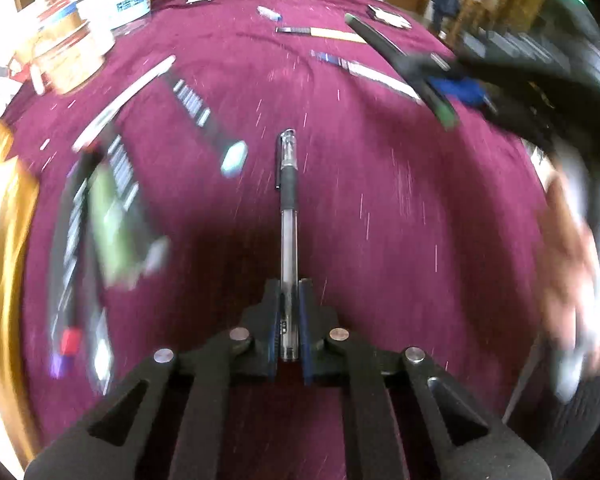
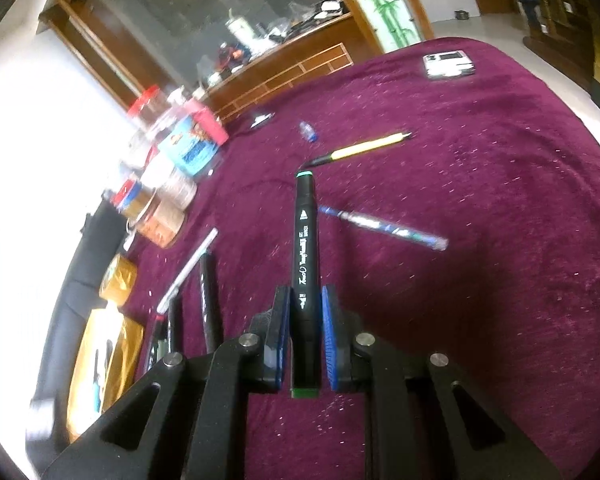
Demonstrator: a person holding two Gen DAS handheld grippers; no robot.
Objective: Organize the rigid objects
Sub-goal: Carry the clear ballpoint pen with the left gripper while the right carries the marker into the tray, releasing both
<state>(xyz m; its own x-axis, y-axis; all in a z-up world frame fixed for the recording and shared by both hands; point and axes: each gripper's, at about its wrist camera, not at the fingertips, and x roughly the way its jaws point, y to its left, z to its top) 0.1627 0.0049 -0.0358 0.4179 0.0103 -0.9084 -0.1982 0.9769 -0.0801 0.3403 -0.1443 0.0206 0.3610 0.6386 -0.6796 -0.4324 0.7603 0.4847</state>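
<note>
Both things you hold are light, stiff, smooth plastic that could slide or pivot, so a grip nearer mid-barrel would likely steady them. Your left gripper has its fingers closed on the tail of a clear-barrelled black-capped ballpoint pen, lifted above the maroon velvet-covered bench. Your right gripper pinches the lower end of a black green-ended art marker, likewise raised over that bench.
</note>
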